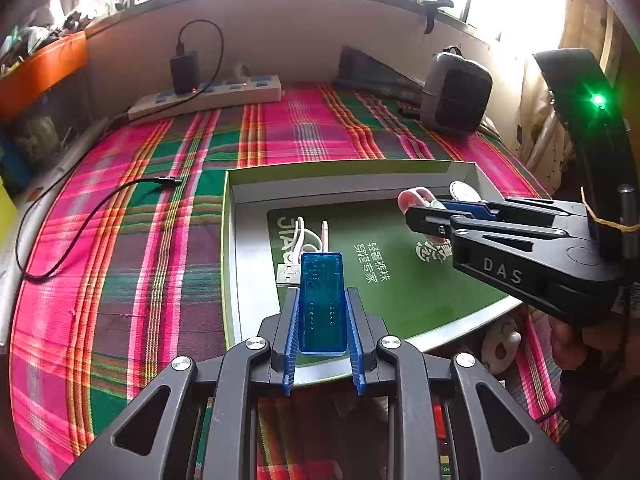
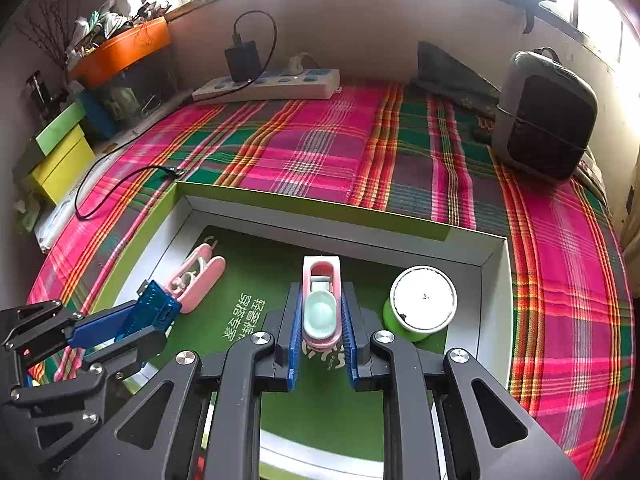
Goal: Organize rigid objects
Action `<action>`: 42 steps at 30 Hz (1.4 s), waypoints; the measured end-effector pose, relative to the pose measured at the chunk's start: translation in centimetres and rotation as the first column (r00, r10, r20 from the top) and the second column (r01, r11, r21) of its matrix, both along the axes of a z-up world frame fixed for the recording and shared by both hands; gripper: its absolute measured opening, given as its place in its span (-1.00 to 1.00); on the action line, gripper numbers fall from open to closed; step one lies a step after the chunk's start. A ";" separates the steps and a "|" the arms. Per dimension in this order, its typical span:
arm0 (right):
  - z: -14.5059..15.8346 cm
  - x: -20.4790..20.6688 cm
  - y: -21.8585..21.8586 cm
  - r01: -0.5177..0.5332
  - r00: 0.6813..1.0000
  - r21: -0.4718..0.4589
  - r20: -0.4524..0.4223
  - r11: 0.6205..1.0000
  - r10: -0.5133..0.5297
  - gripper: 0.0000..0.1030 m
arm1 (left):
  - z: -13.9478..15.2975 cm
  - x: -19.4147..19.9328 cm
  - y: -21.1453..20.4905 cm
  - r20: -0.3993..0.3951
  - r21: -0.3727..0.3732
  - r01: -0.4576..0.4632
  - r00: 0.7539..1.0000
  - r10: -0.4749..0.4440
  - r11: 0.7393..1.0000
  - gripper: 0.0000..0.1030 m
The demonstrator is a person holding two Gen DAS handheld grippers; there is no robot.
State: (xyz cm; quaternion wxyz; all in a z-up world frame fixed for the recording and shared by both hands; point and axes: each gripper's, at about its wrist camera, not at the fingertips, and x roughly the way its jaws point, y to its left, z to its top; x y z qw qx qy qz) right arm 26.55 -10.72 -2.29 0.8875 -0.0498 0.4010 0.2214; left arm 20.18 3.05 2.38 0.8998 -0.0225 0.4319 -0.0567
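While each gripper clamps one item, the box (image 2: 496,256) holds perhaps three more.

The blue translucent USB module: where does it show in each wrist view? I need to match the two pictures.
Left wrist view: the blue USB module sits bottom centre, clamped in the left claw, above the green box.
Right wrist view: it shows at lower left, sticking out of the left claw, beside the pink cable winder.
Shared landmark: the white power strip against the back wall.
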 end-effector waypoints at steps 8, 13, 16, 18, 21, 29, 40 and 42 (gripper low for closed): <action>-0.7 0.6 0.5 -0.001 1.000 -0.016 -0.005 1.000 0.001 -0.64 | -0.6 0.5 0.1 -0.017 -0.008 -0.003 1.000 0.002 1.000 -0.59; -0.9 0.9 0.6 -0.004 1.000 -0.014 -0.012 1.000 0.004 -0.64 | -0.8 0.6 0.3 -0.020 -0.017 0.000 1.000 0.000 1.000 -0.59; -0.9 0.8 0.5 -0.007 1.000 -0.010 -0.011 1.000 0.007 -0.64 | -0.8 0.6 0.4 -0.022 -0.023 0.000 1.000 -0.001 1.000 -0.59; -0.9 0.8 0.5 -0.006 1.000 -0.009 -0.010 1.000 0.006 -0.64 | -0.9 0.6 0.4 -0.024 -0.025 -0.002 1.000 0.001 1.000 -0.59; -0.9 0.8 0.5 -0.004 1.000 -0.007 -0.010 1.000 0.004 -0.64 | -0.9 0.6 0.5 -0.025 -0.024 -0.002 1.000 0.001 1.000 -0.59; -0.9 0.9 0.6 -0.001 1.000 0.002 -0.009 1.000 0.001 -0.58 | -0.8 0.5 0.5 -0.026 -0.028 0.000 1.000 0.000 1.000 -0.54; -0.6 0.6 0.3 0.016 1.000 0.013 -0.001 1.000 -0.016 -0.44 | -0.7 0.3 0.3 -0.017 -0.033 0.008 1.000 -0.009 0.999 -0.33; -0.5 0.4 0.2 0.017 1.000 0.016 0.002 1.000 -0.017 -0.44 | -0.5 0.2 0.3 -0.010 -0.031 0.002 1.000 -0.003 1.000 -0.29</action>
